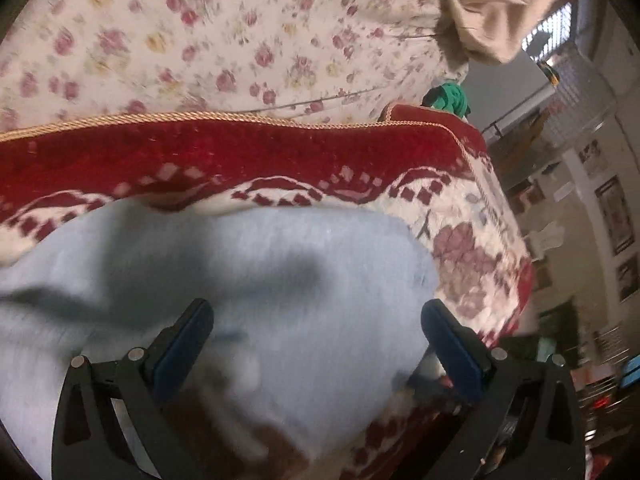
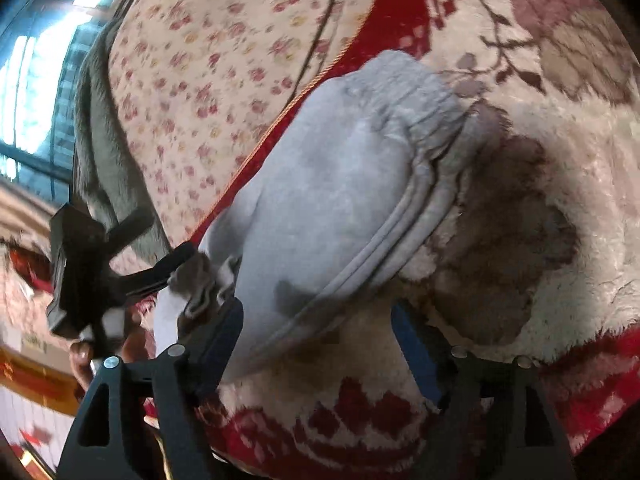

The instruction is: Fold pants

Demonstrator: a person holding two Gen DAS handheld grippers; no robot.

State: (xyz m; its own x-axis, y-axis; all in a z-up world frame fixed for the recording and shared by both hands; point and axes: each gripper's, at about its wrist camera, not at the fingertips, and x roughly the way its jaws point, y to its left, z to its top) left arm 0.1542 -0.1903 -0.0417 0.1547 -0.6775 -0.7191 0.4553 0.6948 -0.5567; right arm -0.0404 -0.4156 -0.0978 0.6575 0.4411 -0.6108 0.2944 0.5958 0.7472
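The light grey-blue pants (image 1: 248, 280) lie folded on a red and cream floral blanket (image 1: 280, 148). In the right wrist view the pants (image 2: 332, 184) show as a folded bundle with stacked edges on the right side. My left gripper (image 1: 316, 316) is open just above the pants, fingers apart on either side of the cloth. My right gripper (image 2: 318, 320) is open over the near edge of the pants. The left gripper also shows in the right wrist view (image 2: 176, 262), at the far left corner of the pants.
A floral sheet (image 1: 240, 40) covers the bed beyond the blanket. A beige cloth (image 1: 480, 4) and a green item (image 1: 450, 98) lie at the far right. The bed edge drops off on the right toward a cluttered room (image 1: 580, 200).
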